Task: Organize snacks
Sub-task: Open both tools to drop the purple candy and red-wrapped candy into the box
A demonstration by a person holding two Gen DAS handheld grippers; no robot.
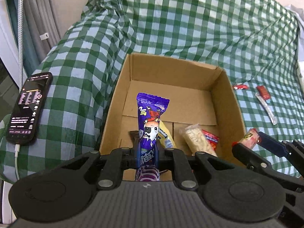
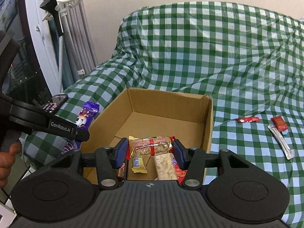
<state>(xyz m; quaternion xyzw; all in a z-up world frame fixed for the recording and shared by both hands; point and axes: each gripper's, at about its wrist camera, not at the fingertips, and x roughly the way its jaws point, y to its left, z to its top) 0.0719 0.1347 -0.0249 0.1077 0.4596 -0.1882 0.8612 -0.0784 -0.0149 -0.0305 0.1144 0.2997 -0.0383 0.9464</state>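
Two hand-held grippers carried wrapped snacks over an open cardboard box (image 1: 230, 102) on a green checked cloth (image 1: 190, 28).

The left gripper (image 1: 147, 153) had its fingers pinched narrow on a purple snack packet (image 1: 150, 117), held upright above the box's near edge. The right gripper (image 2: 150, 150) gripped a clear peanut bar (image 2: 150, 145) crosswise between its blue pads (image 2: 121, 152). Several snacks already lay in the box, among them a pale puffed bar (image 2: 164, 166); three red and silver sachets (image 2: 279, 125) sat on the cloth to the right, a phone (image 1: 28, 108) to the left.
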